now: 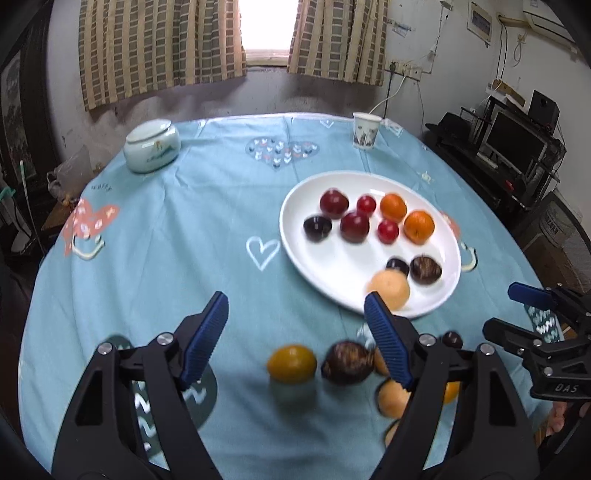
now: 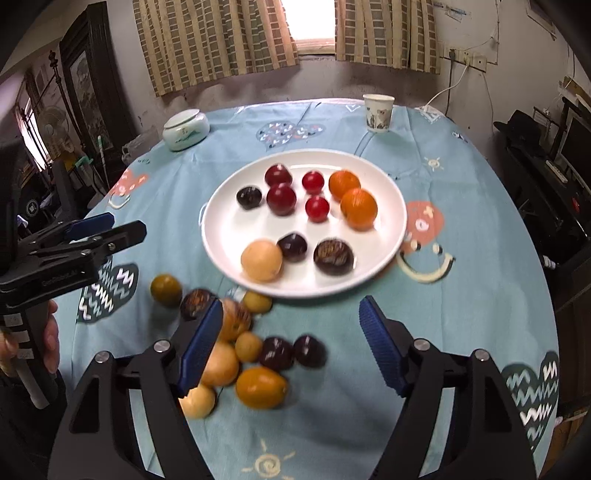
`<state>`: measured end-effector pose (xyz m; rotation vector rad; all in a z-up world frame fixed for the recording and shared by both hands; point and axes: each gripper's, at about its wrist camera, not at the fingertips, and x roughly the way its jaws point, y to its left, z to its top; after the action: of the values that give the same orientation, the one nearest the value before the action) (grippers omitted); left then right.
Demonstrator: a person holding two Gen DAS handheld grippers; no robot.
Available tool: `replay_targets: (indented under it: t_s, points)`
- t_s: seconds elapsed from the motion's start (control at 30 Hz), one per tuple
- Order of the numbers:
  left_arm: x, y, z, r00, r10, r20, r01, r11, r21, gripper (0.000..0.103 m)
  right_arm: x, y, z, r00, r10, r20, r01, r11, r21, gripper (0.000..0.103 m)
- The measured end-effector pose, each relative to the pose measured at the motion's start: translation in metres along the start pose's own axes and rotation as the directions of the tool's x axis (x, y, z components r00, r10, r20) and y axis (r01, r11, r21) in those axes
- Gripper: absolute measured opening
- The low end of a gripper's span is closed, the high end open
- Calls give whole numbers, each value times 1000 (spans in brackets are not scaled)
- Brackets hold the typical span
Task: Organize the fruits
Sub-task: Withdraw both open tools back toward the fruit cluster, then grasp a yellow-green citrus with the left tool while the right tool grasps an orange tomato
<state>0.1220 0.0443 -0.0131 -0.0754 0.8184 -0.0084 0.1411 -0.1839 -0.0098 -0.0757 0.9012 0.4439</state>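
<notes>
Right wrist: right gripper (image 2: 291,347) open, empty, near plate (image 2: 229,236)

A blue cloth (image 2: 332,424) printed with hearts and suns covers the bench. A lidded white jar (image 2: 185,131) stands at its far left edge and a paper cup (image 2: 377,112) at its far right, well apart. Behind them, checked curtains (image 2: 218,40) flank a bright window (image 2: 312,22).

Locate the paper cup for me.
In both wrist views, the paper cup stands upright at the table's far edge, beyond the white plate, right of centre.
</notes>
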Motion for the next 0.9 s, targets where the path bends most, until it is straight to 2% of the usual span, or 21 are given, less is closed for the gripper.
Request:
replay_targets:
  t_s: [0.1,0.3,0.53,0.6,0.67,0.8,0.9]
  points:
    - [1,0,-22,1000,23,-14,-23,1000,0,88,-4,5,-22,1000,-2,-4,2,1000,6,77]
    - [14,15,-51,996,50,-71,-53,998,-38,89,10,17,-65,997,18,-77,-17,1000,11,77]
    - [18,29,-55,995,55,-88,-61,995,-74,89,23,20,-70,996,5,-93,-5,1000,-1,77]
    - [19,30,-57,994,55,-97,-62,996,-70,89,29,20,-71,995,9,-103,-10,1000,-12,68]
    - [22,29,-58,992,57,-113,-64,996,-62,89,40,22,-72,991,35,-133,-37,999,-12,47]
    - [31,26,-61,989,55,-140,-62,997,-51,89,53,23,-71,991,27,-128,-30,999,-18,42]
    - [38,24,-61,986,58,-157,-65,997,-41,89,43,19,-69,992,63,-112,-63,998,9,42]
